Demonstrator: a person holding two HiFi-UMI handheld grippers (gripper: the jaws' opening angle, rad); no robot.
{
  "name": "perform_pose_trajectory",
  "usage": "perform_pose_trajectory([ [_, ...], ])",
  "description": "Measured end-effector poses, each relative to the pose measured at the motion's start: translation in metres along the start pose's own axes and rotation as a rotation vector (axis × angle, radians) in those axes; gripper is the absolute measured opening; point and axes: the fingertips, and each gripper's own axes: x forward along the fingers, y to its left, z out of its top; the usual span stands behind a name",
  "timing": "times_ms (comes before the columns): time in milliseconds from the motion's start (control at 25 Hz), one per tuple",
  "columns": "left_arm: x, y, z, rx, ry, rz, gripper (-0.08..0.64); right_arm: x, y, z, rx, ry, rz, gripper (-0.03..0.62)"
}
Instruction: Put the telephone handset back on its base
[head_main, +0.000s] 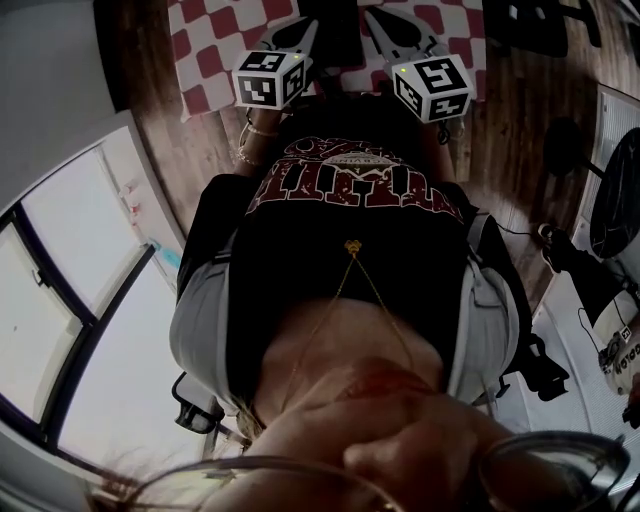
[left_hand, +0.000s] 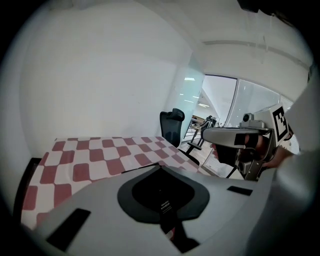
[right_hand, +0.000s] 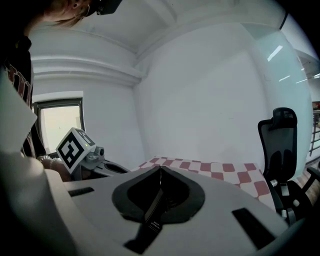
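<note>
Left claw (left_hand: 160, 167) clenched, jaws tip to tip — right claw (right_hand: 161, 168) likewise — both facing the checkered cloth (left_hand: 90, 160).

The person is holding the left gripper (head_main: 298, 32) and right gripper (head_main: 386, 28) side by side, pointing away from the torso (head_main: 355, 215), both sets of jaws pressing together.

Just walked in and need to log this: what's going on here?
A person holds a gripper in each hand, close to the body, near a red-and-white checkered cloth. The left gripper and the right gripper both have jaws together, nothing between them. No telephone handset or base shows in any view, so nothing is being handled yet.
</note>
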Motion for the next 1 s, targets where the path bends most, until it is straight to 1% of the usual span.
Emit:
perform_pose_trajectory([
  [200, -0.008, 0.002, 0.018, -0.005, -0.06, 0.025, 0.009, 0.011, 0.005, 0.004, -0.012, -0.003, 0.036, 0.02],
  [360, -0.014, 0.0, 0.035, 0.003, -0.097, 0.038, 0.009, 0.017, 0.008, 0.011, -0.026, -0.007, 0.065, 0.02],
  [680, -0.029, 0.001, 0.058, 0.022, -0.16, 0.063, 0.009, 0.031, 0.02, 0.025, -0.047, -0.031, 0.11, 0.02],
  [840, -0.037, 0.001, 0.072, 0.021, -0.198, 0.062, 0.009, 0.039, 0.025, 0.034, -0.06, -0.045, 0.13, 0.02],
  [1000, -0.043, -0.003, 0.086, 0.043, -0.227, 0.061, 0.009, 0.042, 0.029, 0.041, -0.068, -0.06, 0.142, 0.02],
])
